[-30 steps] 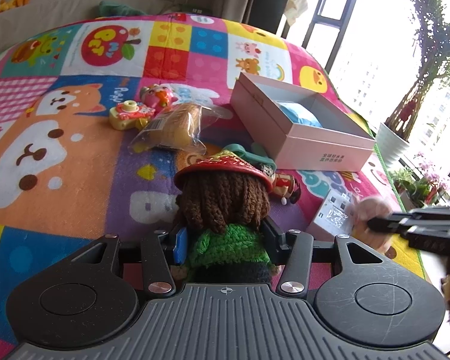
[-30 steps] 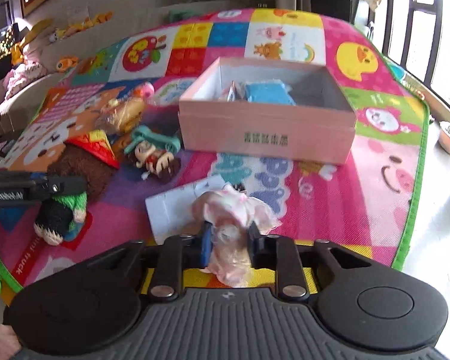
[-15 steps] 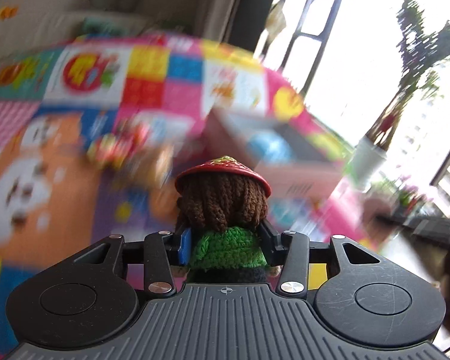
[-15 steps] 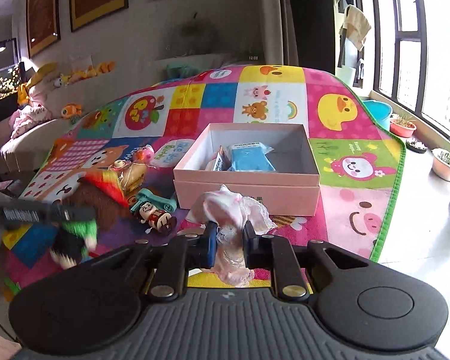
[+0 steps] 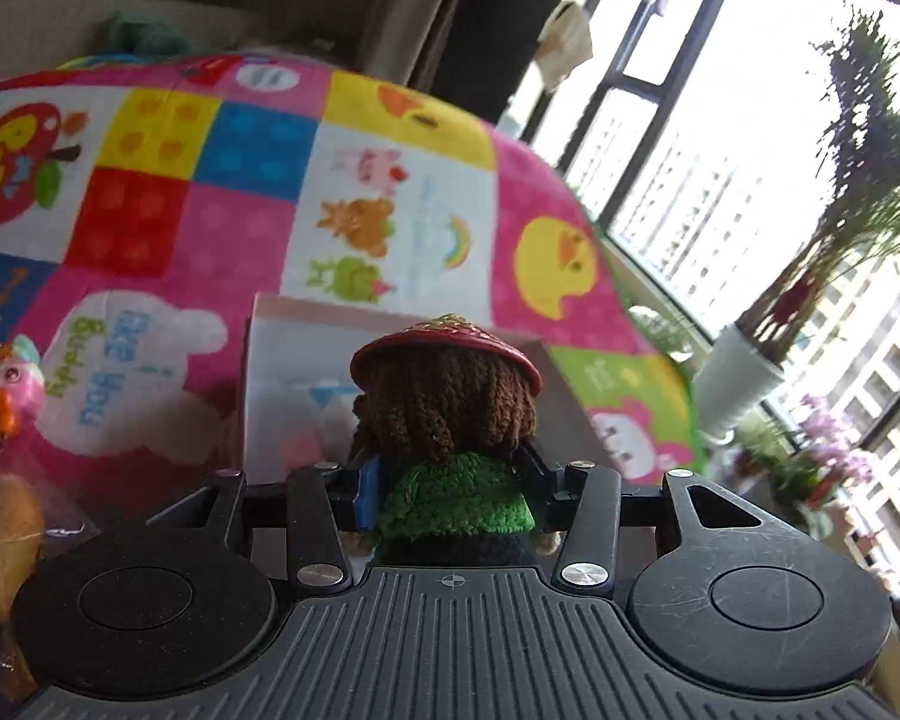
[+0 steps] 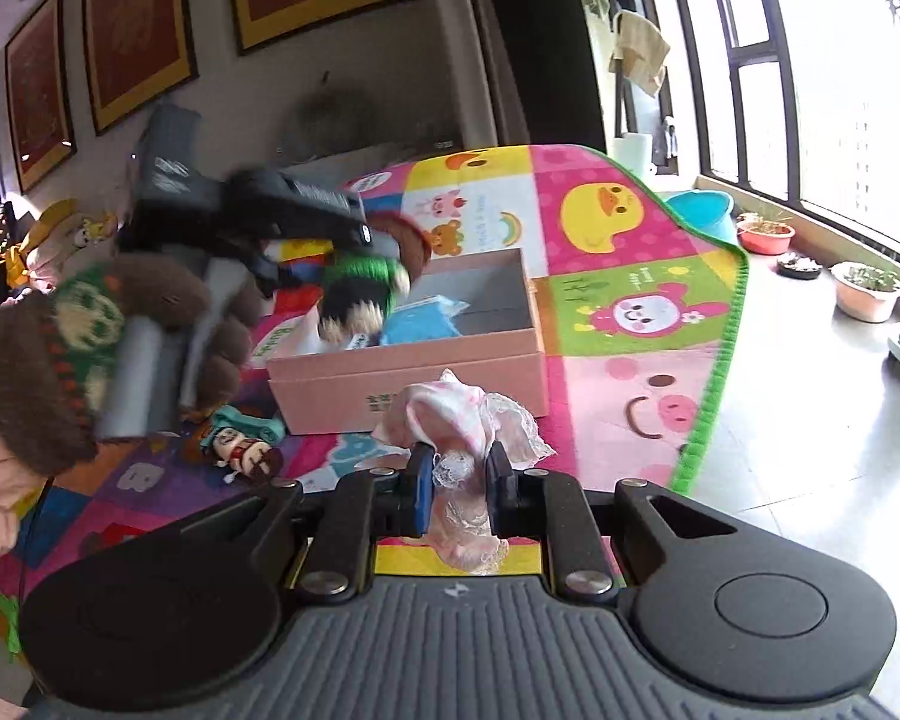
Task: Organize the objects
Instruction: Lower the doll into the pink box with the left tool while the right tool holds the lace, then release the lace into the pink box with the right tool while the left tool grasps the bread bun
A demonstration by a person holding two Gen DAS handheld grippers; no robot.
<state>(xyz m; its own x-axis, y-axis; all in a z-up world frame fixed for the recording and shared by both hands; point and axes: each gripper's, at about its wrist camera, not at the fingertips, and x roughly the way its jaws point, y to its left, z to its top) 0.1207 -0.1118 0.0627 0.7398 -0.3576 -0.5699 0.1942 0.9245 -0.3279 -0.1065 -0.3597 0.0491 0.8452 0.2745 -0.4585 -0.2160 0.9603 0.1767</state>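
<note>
My left gripper [image 5: 450, 486] is shut on a crochet doll [image 5: 447, 414] with brown hair, red hat and green top. It holds the doll above the open pink box [image 5: 282, 372]. In the right wrist view the doll [image 6: 363, 282] hangs over the box [image 6: 414, 372], which holds a blue item [image 6: 423, 324]. My right gripper [image 6: 457, 483] is shut on a pink lace-trimmed cloth doll [image 6: 459, 420], held in front of the box's near wall.
A colourful play mat [image 6: 618, 312] covers the floor. A small figurine [image 6: 240, 444] lies left of the box. A pink bird toy [image 5: 3, 384] and a wrapped bun [image 5: 0, 534] lie at left. Potted plants [image 5: 744, 390] stand by the window.
My left gripper has lifted the crochet doll off the mat and carried it over the box. My right gripper has risen with the pink cloth doll and moved toward the box.
</note>
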